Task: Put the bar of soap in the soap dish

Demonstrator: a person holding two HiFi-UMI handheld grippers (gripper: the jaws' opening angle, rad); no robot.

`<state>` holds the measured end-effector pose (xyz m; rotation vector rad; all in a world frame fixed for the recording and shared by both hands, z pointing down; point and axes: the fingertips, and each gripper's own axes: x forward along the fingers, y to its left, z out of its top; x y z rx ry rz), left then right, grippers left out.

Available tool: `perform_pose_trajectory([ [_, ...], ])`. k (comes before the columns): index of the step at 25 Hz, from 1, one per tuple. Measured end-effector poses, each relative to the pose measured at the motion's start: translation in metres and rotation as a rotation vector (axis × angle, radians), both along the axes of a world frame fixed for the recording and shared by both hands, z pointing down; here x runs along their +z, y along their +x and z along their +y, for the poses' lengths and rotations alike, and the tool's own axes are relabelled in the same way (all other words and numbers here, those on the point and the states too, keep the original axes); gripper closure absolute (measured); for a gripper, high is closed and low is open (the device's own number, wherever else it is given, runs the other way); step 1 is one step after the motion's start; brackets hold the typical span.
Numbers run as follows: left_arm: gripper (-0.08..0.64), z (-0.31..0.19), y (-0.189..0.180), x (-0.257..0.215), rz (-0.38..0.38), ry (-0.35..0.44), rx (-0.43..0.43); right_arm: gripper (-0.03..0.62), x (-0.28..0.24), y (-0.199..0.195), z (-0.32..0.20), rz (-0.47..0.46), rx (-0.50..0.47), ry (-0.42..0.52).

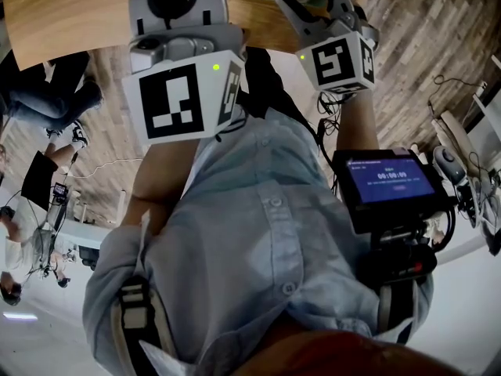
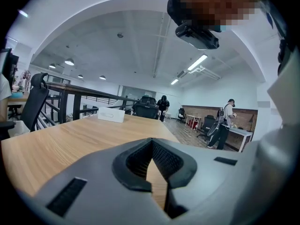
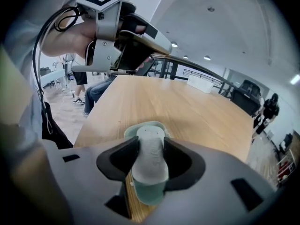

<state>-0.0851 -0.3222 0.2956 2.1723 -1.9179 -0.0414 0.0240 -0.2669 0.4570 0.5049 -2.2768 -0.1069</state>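
In the right gripper view a pale, rounded bar of soap [image 3: 150, 165] stands on edge between my right gripper's [image 3: 150, 142] black pads, which touch both of its sides. Directly under and beyond it lies a light green soap dish [image 3: 149, 198] on the wooden table [image 3: 187, 111]. Whether the bar rests in the dish I cannot tell. My left gripper [image 2: 151, 142] hovers level over the table, its pads meeting at the tips with nothing between them. It also shows at the upper left as the left gripper [image 3: 161, 46]. The head view shows only both marker cubes [image 1: 184, 100].
A white box [image 2: 111, 115] sits at the table's far end near a black railing [image 2: 70, 97]. The table's near edge [image 3: 89, 121] drops to the floor on the left. Office chairs [image 2: 145, 107] and people stand beyond the table. A screen unit [image 1: 391, 182] hangs on the person's chest.
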Motion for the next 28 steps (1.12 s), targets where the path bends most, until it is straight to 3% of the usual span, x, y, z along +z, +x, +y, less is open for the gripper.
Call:
perform_pose_trajectory([
  [5, 0.554, 0.002, -0.003, 0.000, -0.004, 0.005, -0.014, 0.414, 0.004, 0.003, -0.002, -0.018, 0.013, -0.014],
  [9, 0.554, 0.001, -0.001, 0.002, -0.008, 0.006, -0.008, 0.414, -0.004, 0.004, -0.006, -0.085, 0.040, -0.025],
  [16, 0.554, -0.009, 0.011, 0.011, -0.014, 0.023, 0.026, 0.448, -0.057, 0.007, -0.040, -0.483, 0.257, -0.043],
  [19, 0.554, -0.014, 0.022, 0.013, -0.006, 0.039, 0.051, 0.498, -0.066, 0.019, -0.047, -0.542, 0.305, -0.054],
  [23, 0.555, -0.021, 0.041, 0.007, -0.009, 0.120, 0.087, 0.574, -0.084, 0.034, -0.062, -0.656, 0.382, -0.001],
  [28, 0.554, -0.036, 0.059, -0.007, -0.019, 0.228, 0.149, 0.584, -0.113, 0.041, -0.087, -0.772, 0.486, 0.074],
])
